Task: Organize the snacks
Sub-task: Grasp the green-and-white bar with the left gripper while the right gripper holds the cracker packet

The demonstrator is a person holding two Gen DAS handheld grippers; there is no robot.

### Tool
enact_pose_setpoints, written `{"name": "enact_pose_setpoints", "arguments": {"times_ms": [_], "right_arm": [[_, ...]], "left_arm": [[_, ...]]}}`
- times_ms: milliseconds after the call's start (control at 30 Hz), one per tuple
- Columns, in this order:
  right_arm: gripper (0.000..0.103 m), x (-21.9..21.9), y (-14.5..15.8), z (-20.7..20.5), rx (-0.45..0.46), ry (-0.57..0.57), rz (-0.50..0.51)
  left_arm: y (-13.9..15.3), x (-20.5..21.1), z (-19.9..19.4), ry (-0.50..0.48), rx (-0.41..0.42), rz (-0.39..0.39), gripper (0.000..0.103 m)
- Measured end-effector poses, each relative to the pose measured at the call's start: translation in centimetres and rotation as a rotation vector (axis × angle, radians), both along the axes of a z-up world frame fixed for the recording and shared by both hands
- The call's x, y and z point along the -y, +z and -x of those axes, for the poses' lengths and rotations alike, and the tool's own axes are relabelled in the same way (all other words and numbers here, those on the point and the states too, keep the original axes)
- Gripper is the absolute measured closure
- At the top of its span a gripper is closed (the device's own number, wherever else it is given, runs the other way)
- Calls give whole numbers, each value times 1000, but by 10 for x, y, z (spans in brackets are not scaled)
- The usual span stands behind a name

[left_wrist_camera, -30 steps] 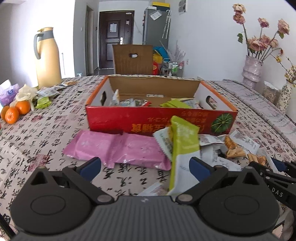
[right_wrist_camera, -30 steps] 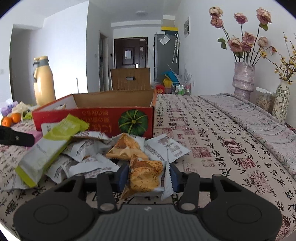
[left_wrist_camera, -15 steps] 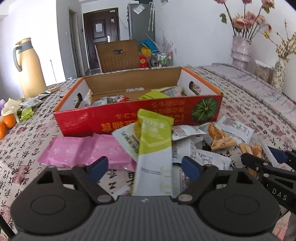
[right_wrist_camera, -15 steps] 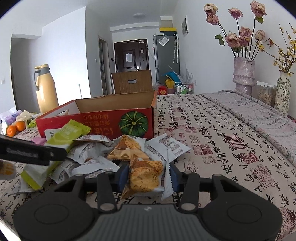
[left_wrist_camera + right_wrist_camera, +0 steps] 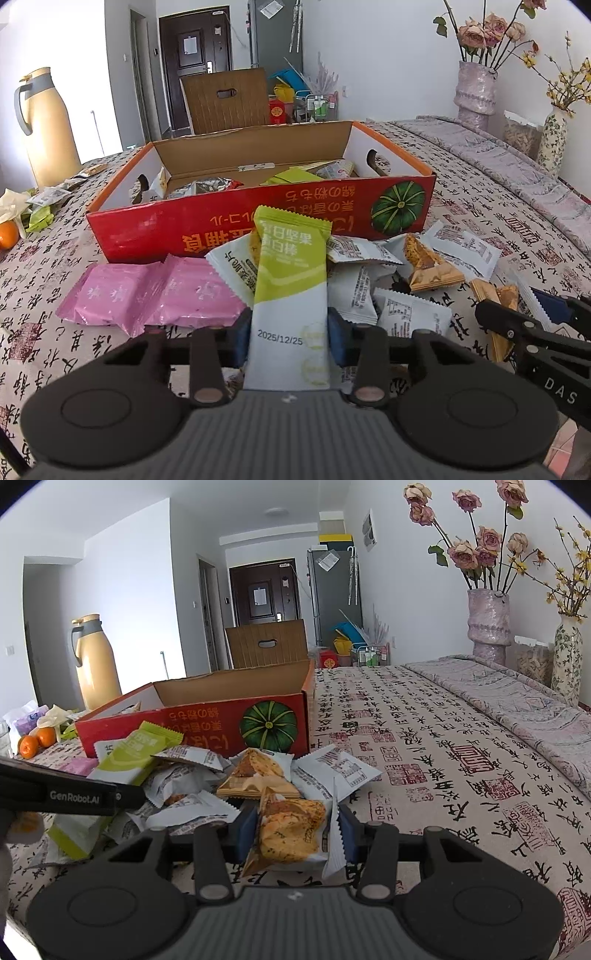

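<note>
Red box [image 5: 155, 229], pink packet [image 5: 147, 295], green-white packet [image 5: 291, 280]

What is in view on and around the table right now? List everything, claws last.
Cardboard box: one, red outside, mid-table, open, snacks inside.
Green-and-white packet: one, between the left claw's pads.
Pink packets: two, beside each other, in front of the box.
White packets: several, piled in front of the box.
Orange snack packet: one, in the right claw.
Oranges: two, far left.
Thermos jug: one, yellow, behind the box.
Vases: two, with flowers, right edge.
Tablecloth: cream, printed characters.
Left claw: closing around the green-and-white packet.
Right claw: shut on the orange snack packet.
</note>
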State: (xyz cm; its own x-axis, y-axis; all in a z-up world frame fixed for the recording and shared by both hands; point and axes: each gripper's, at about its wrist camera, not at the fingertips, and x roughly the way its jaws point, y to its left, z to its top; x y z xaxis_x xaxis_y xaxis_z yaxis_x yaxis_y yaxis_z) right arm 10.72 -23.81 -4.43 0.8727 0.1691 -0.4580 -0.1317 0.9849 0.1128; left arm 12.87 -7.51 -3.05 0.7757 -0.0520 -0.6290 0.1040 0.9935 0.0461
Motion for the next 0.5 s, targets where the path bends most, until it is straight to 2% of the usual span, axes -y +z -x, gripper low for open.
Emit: {"name": "enact_pose_setpoints", "arguments": {"times_ms": [500], "right_arm": [[58,-3,11,4,31,-5,-1]], "left_arm": [[17,-5,11,-11,51,28,64]]}}
